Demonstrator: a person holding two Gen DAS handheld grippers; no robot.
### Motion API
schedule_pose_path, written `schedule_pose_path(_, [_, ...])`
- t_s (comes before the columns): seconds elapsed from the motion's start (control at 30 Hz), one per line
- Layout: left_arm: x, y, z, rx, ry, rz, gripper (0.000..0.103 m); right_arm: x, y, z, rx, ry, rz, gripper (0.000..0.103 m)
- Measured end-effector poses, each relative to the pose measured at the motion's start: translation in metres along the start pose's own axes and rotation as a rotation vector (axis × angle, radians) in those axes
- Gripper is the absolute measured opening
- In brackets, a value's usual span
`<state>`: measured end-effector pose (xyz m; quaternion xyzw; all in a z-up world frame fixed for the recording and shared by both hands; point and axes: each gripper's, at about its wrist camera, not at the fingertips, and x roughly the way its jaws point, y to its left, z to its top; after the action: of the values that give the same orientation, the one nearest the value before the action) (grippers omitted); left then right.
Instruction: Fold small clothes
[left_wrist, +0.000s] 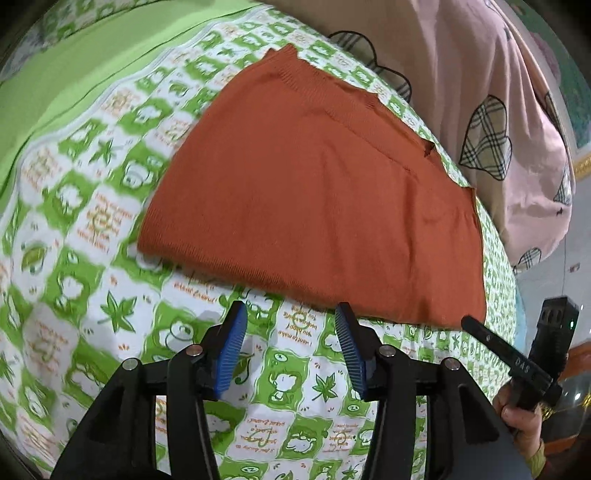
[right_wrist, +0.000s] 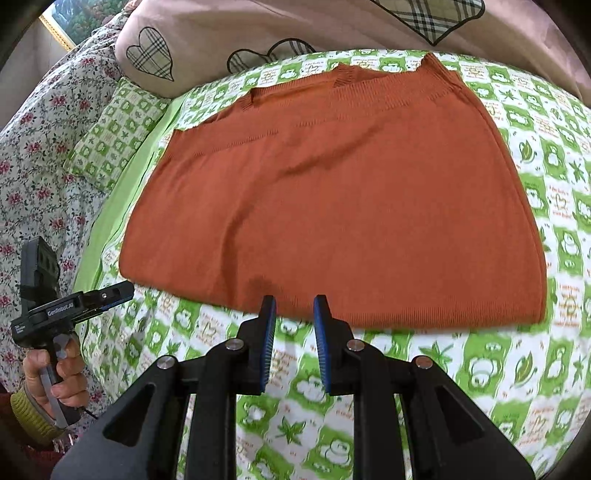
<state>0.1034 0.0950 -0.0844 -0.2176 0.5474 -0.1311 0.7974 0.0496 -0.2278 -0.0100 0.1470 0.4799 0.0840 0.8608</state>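
Observation:
A rust-orange knit garment (left_wrist: 314, 192) lies flat and folded on the green-and-white patterned bed sheet (left_wrist: 92, 221); it also shows in the right wrist view (right_wrist: 332, 199). My left gripper (left_wrist: 291, 314) is open and empty, just short of the garment's near edge. My right gripper (right_wrist: 294, 306) is open with a narrower gap, empty, its fingertips at the garment's near hem. The right gripper (left_wrist: 480, 328) shows from the side in the left wrist view, by the garment's right corner. The left gripper (right_wrist: 122, 291) shows at the left of the right wrist view, off the garment's left corner.
A pink quilt with plaid hearts (left_wrist: 498, 110) is heaped behind the garment, also in the right wrist view (right_wrist: 258, 33). A floral cover (right_wrist: 37, 166) and a green patterned pillow (right_wrist: 114, 133) lie at the left. A plain green sheet band (left_wrist: 74, 74) runs beyond.

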Motion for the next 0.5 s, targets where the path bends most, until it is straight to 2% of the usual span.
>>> schedule_pose_path(0.13, [0.009, 0.010, 0.000, -0.066, -0.015, -0.006, 0.060, -0.001, 0.001, -0.008, 0.028, -0.008, -0.004, 0.023])
schedule_pose_path(0.27, [0.022, 0.026, 0.012, -0.144, -0.035, -0.010, 0.063, -0.001, 0.005, -0.010, 0.027, -0.004, -0.007, 0.023])
schedule_pose_path(0.37, [0.027, 0.040, 0.024, -0.209, -0.067, -0.059, 0.065, 0.000, 0.010, -0.007, 0.025, 0.000, -0.017, 0.023])
schedule_pose_path(0.5, [0.031, 0.051, 0.042, -0.229, -0.105, -0.091, 0.067, 0.003, 0.020, -0.001, 0.023, 0.010, -0.037, 0.023])
